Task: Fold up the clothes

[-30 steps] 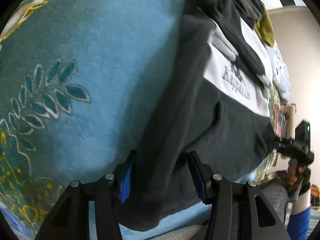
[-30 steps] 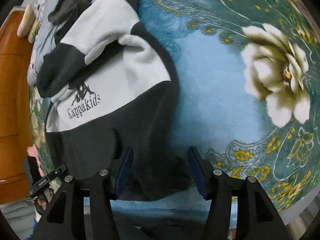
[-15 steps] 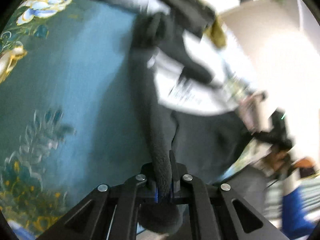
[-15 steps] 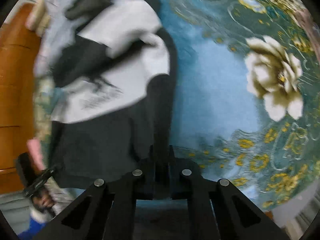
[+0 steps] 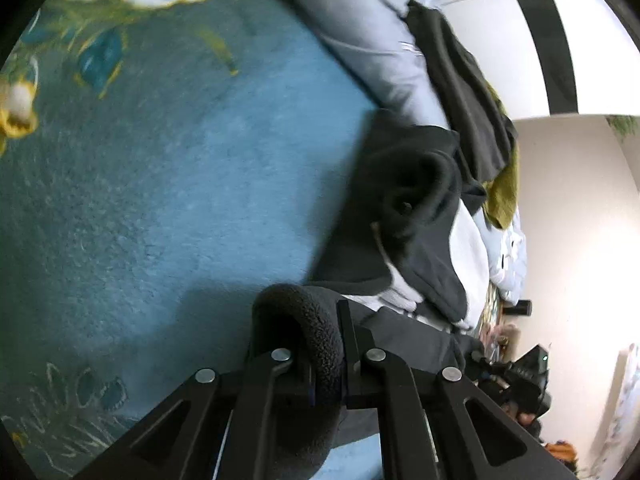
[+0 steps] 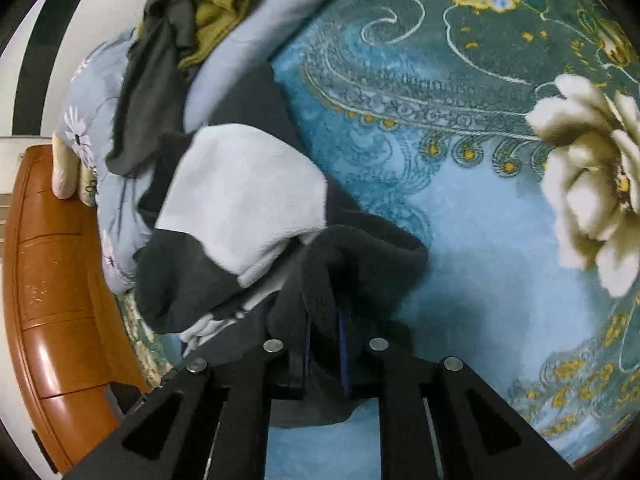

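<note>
A black and white fleece sweatshirt (image 5: 404, 184) (image 6: 240, 192) lies on the blue flowered blanket (image 5: 160, 200) (image 6: 480, 220), its lower half doubled up over its chest. My left gripper (image 5: 320, 344) is shut on a thick roll of the black hem, which curls over the left finger. My right gripper (image 6: 324, 320) has the other black hem corner between its blue pads. Its jaws are opening slightly, and the cloth still fills the gap. The right gripper also shows small at the left wrist view's lower right edge (image 5: 528, 372).
Beyond the sweatshirt lies a pile: a dark garment (image 5: 460, 80) (image 6: 152, 80), an olive one (image 5: 502, 192) (image 6: 216, 0) and a pale blue-grey cloth (image 5: 360, 20). A flowered quilt (image 6: 80, 128) and a brown wooden bed frame (image 6: 52, 260) border the left.
Both grippers went from open astride the hem to shut on it. They carried it away from me over the sweatshirt, and the printed logo is now covered.
</note>
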Demonstrator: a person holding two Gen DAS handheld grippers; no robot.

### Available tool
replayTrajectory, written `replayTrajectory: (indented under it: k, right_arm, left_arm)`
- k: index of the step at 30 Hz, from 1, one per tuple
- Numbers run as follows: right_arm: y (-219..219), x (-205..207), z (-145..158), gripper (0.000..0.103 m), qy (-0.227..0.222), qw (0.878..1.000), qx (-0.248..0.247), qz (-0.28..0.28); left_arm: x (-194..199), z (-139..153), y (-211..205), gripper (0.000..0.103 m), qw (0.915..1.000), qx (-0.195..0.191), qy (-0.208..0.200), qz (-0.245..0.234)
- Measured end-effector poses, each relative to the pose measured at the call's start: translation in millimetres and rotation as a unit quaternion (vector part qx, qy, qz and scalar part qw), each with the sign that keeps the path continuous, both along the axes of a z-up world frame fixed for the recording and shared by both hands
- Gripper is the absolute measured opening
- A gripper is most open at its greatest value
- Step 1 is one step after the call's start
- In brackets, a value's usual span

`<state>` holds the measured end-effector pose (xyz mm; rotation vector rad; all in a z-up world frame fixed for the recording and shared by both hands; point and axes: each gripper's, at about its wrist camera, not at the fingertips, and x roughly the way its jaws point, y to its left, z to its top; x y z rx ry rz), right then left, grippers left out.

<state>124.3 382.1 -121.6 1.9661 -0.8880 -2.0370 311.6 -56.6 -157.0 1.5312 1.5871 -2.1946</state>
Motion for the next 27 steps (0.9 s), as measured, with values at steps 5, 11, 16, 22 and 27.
replayTrajectory:
  k: [5, 11, 16, 22, 27]
  right_arm:
    - [3, 8, -6, 0.047, 0.001, 0.998, -0.009, 0.060]
    - [-3, 23, -23, 0.047, -0.010, 0.996, 0.003, 0.087]
    - [-8, 32, -4, 0.012, 0.021, 0.996, -0.035, 0.076]
    - [1, 37, 59, 0.011, 0.083, 0.991, -0.092, 0.049]
    - [4, 50, 116, 0.010, 0.138, 0.983, -0.111, 0.045]
  left_arm:
    - [9, 1, 0, 0.010, 0.9998, -0.007, 0.006, -0.017]
    - [20, 9, 21, 0.018, 0.9981, -0.022, 0.002, -0.057]
    - [34, 28, 43, 0.018, 0.9894, -0.101, -0.014, -0.103]
    - [34, 84, 51, 0.008, 0.9897, -0.122, 0.016, -0.072]
    - [50, 157, 43, 0.008, 0.9899, -0.080, 0.097, -0.065]
